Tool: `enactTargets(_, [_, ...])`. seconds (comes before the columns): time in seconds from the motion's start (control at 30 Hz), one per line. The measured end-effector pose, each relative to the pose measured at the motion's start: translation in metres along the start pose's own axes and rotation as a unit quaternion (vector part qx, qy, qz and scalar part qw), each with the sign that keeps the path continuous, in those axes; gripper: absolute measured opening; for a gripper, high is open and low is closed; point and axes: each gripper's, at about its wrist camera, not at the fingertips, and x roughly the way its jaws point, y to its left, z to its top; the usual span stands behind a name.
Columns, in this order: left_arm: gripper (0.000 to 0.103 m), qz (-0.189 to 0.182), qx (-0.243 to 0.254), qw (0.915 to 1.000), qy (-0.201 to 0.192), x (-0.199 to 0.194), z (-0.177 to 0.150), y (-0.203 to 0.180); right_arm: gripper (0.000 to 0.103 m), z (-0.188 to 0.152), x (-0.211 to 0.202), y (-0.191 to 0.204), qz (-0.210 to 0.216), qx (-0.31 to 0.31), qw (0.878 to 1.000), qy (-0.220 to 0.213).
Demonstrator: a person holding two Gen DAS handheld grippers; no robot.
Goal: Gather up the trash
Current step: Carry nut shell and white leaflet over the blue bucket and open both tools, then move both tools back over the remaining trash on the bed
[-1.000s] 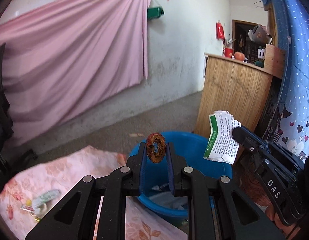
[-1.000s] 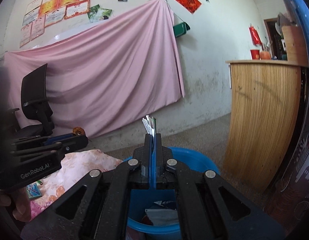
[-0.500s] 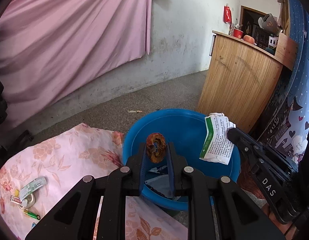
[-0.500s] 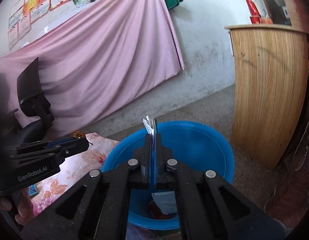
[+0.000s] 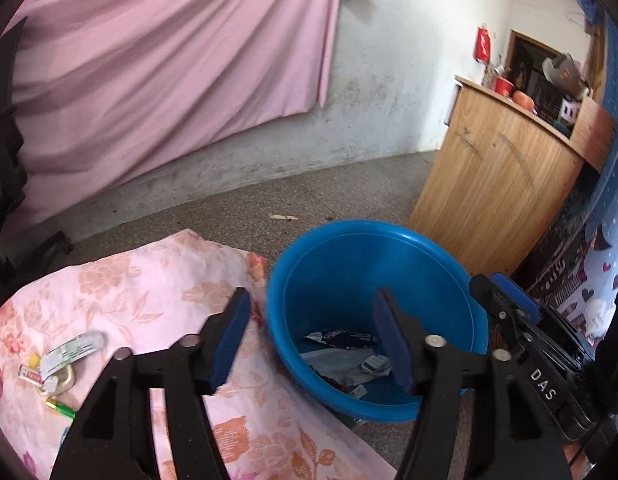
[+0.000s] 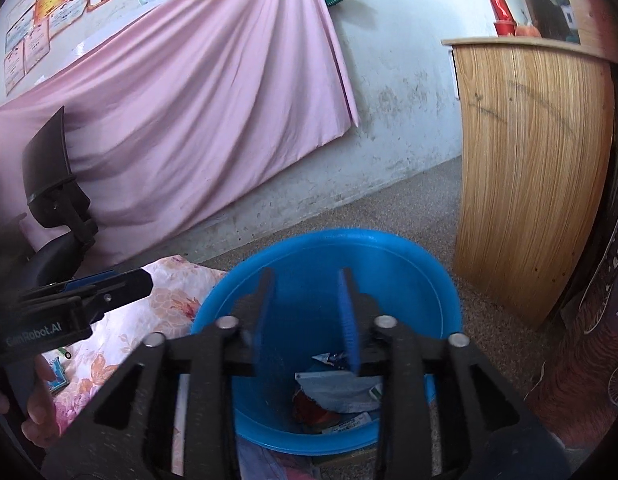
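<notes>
Both grippers, left (image 5: 313,320) and right (image 6: 307,316), spread empty over basin (image 5: 321,256); cloth litter (image 5: 61,360) clear only from left wrist.

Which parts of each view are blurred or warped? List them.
Left wrist view: left gripper fingertips smeared by motion, wooden counter bowed by fisheye, corners vignetted. Right wrist view: right gripper blue pads streaked, blue basin fairly sharp.

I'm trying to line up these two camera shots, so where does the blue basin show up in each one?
Left wrist: blue basin sits lower centre-right, beyond the open left gripper.
Right wrist: lower centre, behind the open right gripper.
Shared landmark: wooden counter at right.
</notes>
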Motion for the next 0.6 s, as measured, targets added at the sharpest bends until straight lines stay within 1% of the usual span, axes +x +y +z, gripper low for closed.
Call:
enactTargets(0.03, [0.063, 0.001, -0.004, 1.0000, -0.005, -0.005, 0.000, 0.003, 0.067, 0.001, -0.002, 0.002, 0.000, -0.002, 1.000, -0.003])
enactTargets(0.1, [0.064, 0.003, -0.011, 0.9998, -0.017, -0.016, -0.001, 0.009, 0.075, 0.004, -0.006, 0.005, 0.003, -0.004, 1.000, -0.009])
enactTargets(0.13, [0.066, 0.005, -0.015, 0.9995, -0.026, -0.022, -0.001, 0.013, 0.077, 0.005, -0.008, 0.007, 0.004, -0.005, 1.000, -0.013])
enactTargets(0.2, [0.080, 0.003, -0.026, 0.9981, -0.056, -0.039, -0.004, 0.018, 0.087, 0.008, -0.014, 0.011, 0.004, -0.008, 1.000, -0.023])
enactTargets(0.23, [0.092, 0.005, -0.032, 0.9968, -0.073, -0.047, -0.006, 0.021, 0.089, 0.009, -0.018, 0.013, 0.004, -0.008, 1.000, -0.029])
enactTargets(0.27, [0.099, 0.012, -0.038, 0.9946, -0.095, -0.058, -0.008, 0.025, 0.093, 0.011, -0.022, 0.015, 0.006, -0.007, 0.999, -0.038])
enactTargets(0.33, [0.101, 0.028, -0.042, 0.9889, -0.140, -0.080, -0.013, 0.031, 0.099, 0.012, -0.031, 0.019, 0.012, -0.005, 0.998, -0.056])
enactTargets(0.37, [0.101, 0.033, -0.040, 0.9868, -0.153, -0.088, -0.015, 0.034, 0.103, 0.014, -0.035, 0.022, 0.017, -0.003, 0.998, -0.065])
enactTargets(0.47, [0.101, 0.054, -0.039, 0.9805, -0.185, -0.111, -0.020, 0.043, 0.103, 0.016, -0.046, 0.030, 0.028, -0.005, 0.995, -0.092])
enactTargets(0.6, [0.101, 0.076, -0.054, 0.9722, -0.215, -0.141, -0.028, 0.062, 0.103, 0.018, -0.064, 0.046, 0.041, -0.019, 0.991, -0.125])
